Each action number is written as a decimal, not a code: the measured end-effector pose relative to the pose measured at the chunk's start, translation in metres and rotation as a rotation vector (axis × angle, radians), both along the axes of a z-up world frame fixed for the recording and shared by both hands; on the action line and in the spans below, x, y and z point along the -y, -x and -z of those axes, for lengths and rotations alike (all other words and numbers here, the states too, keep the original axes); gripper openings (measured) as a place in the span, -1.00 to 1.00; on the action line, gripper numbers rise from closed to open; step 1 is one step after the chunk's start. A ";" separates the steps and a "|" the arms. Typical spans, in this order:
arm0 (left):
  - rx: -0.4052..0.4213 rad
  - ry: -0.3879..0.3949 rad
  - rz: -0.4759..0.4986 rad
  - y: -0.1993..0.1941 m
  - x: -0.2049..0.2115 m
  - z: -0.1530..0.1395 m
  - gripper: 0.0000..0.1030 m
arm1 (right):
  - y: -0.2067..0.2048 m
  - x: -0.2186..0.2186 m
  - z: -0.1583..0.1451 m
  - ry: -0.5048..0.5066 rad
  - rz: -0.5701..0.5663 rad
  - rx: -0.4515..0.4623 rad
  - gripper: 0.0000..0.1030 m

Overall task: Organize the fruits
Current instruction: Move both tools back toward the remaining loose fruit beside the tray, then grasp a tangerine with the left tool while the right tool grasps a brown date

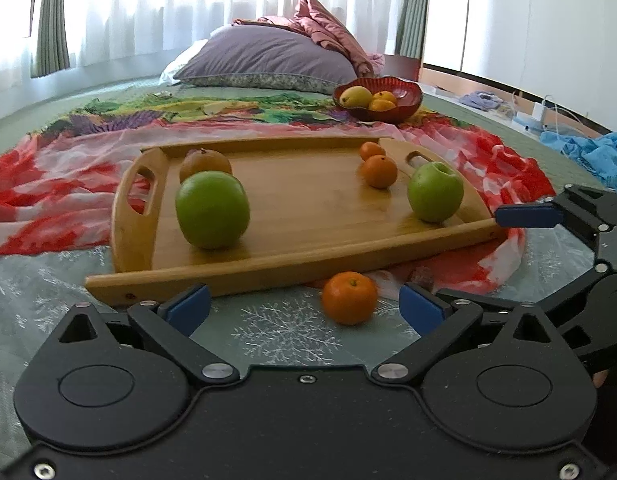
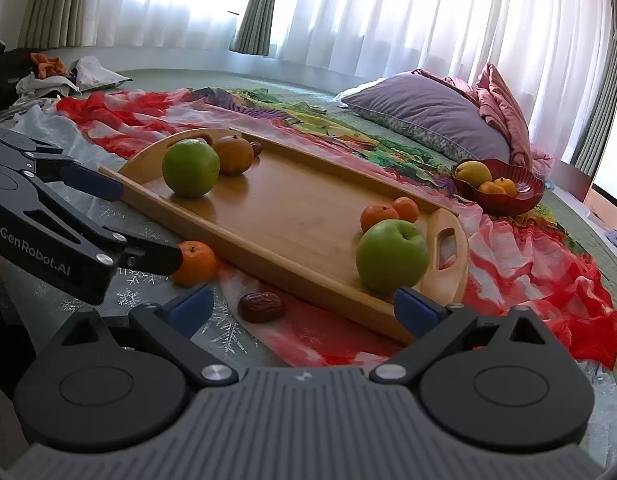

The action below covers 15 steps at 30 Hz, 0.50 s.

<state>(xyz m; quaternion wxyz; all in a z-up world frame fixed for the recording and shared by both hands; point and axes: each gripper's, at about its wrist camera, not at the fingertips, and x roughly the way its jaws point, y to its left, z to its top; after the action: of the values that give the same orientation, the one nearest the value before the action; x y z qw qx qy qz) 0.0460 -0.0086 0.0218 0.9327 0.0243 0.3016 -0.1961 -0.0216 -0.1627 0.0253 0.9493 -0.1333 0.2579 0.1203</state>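
Note:
A wooden tray [image 1: 308, 200] [image 2: 292, 208] lies on a red patterned cloth on the bed. It holds two green apples [image 1: 212, 210] [image 1: 434, 192], a brown fruit [image 1: 204, 162] and two small oranges [image 1: 379, 171]. A loose orange [image 1: 349, 297] [image 2: 196, 263] lies in front of the tray, between the tips of my open, empty left gripper [image 1: 304, 308] [image 2: 120, 220]. A dark date [image 2: 261, 307] lies near my open, empty right gripper [image 2: 304, 308], which also shows in the left wrist view [image 1: 484, 256]. A red bowl [image 1: 404, 92] [image 2: 520, 188] behind holds yellow and orange fruits.
A purple pillow [image 1: 268, 60] and pink blanket [image 1: 332, 28] lie behind the tray. Blue cloth [image 1: 596, 152] and cables lie at the right. Clothes [image 2: 48, 76] are piled at the far left. Curtained windows stand behind the bed.

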 end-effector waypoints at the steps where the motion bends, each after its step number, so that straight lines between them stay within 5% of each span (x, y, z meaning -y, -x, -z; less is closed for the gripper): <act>1: -0.006 0.002 0.003 0.000 0.001 0.001 0.88 | 0.000 0.000 0.001 -0.004 0.000 0.000 0.93; 12: -0.055 0.049 0.052 -0.005 0.006 0.002 -0.04 | 0.000 -0.001 0.005 -0.029 -0.019 -0.018 0.61; 15: -0.065 0.052 0.053 -0.006 0.009 0.004 -0.11 | -0.002 0.000 0.006 -0.043 -0.028 -0.029 0.49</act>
<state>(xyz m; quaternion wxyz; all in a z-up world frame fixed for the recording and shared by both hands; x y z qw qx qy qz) 0.0517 -0.0173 0.0174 0.9172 0.0019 0.3259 -0.2292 -0.0200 -0.1624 0.0193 0.9463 -0.1149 0.2672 0.1411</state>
